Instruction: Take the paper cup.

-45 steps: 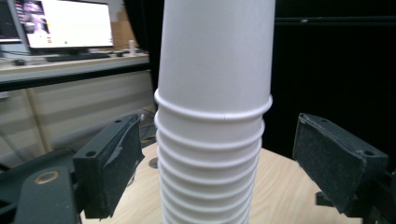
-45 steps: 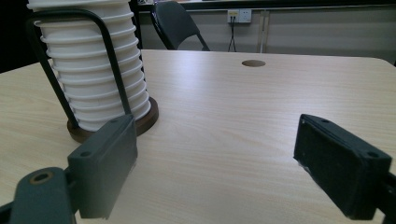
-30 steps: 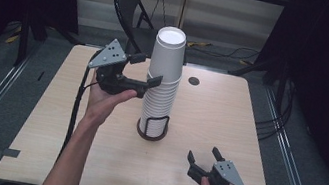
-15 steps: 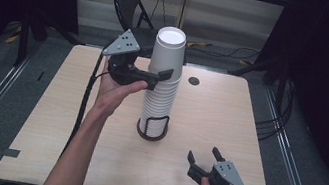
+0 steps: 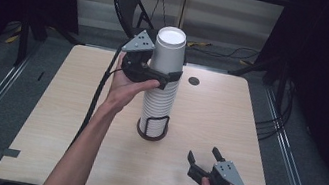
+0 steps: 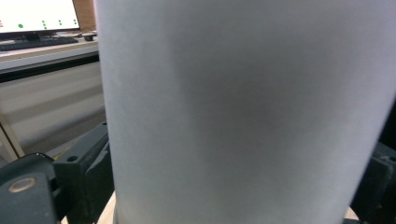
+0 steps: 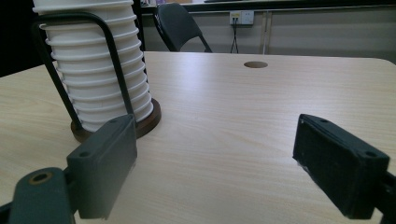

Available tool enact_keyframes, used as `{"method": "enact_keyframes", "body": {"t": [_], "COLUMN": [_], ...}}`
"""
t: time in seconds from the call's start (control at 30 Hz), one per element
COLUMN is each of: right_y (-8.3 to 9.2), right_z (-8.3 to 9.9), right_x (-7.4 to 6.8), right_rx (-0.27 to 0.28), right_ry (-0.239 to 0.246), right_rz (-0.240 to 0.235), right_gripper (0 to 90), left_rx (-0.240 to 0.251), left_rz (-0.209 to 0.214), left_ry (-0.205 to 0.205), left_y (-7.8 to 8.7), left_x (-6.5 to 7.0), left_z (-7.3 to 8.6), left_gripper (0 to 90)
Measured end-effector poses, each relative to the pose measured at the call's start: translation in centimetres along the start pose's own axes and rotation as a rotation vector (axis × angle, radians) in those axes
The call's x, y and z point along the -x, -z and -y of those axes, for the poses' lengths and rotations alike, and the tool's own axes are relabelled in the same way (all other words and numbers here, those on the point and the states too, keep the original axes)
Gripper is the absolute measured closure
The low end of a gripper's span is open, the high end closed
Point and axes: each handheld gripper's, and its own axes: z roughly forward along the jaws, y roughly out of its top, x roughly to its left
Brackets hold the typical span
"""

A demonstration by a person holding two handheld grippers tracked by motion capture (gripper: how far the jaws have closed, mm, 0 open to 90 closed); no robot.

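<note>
A tall stack of upturned white paper cups (image 5: 158,101) stands in a black wire holder (image 5: 152,132) at the middle of the table. My left gripper (image 5: 165,74) is level with the top cup (image 5: 169,47). Its jaws have just been opening and now stand on either side of that cup, with no squeeze visible. In the left gripper view the cup's white wall (image 6: 243,102) spans the whole gap between the jaws. My right gripper (image 5: 203,153) rests open and holds nothing near the table's front right. In the right gripper view the lower cups (image 7: 98,74) and the holder's wire loop (image 7: 112,51) stand at left, beyond the right gripper (image 7: 219,149).
The light wooden table (image 5: 248,127) has a round cable hole (image 5: 193,81) behind the stack. A black folding chair (image 5: 129,0) stands beyond the far edge. Dark curtains and floor rails flank both sides. A lit monitor (image 6: 37,14) appears at the far left of the left gripper view.
My left gripper has travelled right from beside the stack to the top cup, and its jaws now straddle it. The right gripper has stayed where it was.
</note>
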Motion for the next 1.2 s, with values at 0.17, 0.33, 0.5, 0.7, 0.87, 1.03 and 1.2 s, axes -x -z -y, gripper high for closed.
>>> {"method": "enact_keyframes", "body": {"t": [0.17,0.33,0.5,0.7,0.87,1.03,1.2], "right_y": [0.0,0.0,0.0,0.0,0.0,0.0,0.0], "right_z": [0.0,0.0,0.0,0.0,0.0,0.0,0.0], "right_x": [0.0,0.0,0.0,0.0,0.0,0.0,0.0], "right_rx": [-0.002,0.000,0.000,-0.001,0.002,-0.002,-0.003], "right_ry": [0.001,0.000,0.000,-0.001,0.004,0.002,0.002], "right_rz": [0.000,0.000,-0.001,-0.004,-0.008,-0.008,-0.009], "right_gripper": [13.1,13.1,13.2,13.2,13.2,13.2,13.2], "left_rx": [-0.011,-0.031,-0.003,0.015,0.041,0.066,0.084], "left_rz": [0.009,-0.003,-0.014,-0.028,-0.027,-0.042,-0.047], "left_ry": [-0.006,-0.039,-0.036,-0.050,-0.048,-0.060,-0.069], "left_y": [0.0,0.1,0.4,0.7,0.9,1.2,1.3], "left_x": [-0.1,0.1,0.1,0.2,0.1,0.3,0.3], "left_z": [0.0,-0.4,-0.9,-1.5,-1.8,-2.3,-2.6], "left_gripper": [8.2,9.9,9.9,9.9,10.1,10.6,10.6]}}
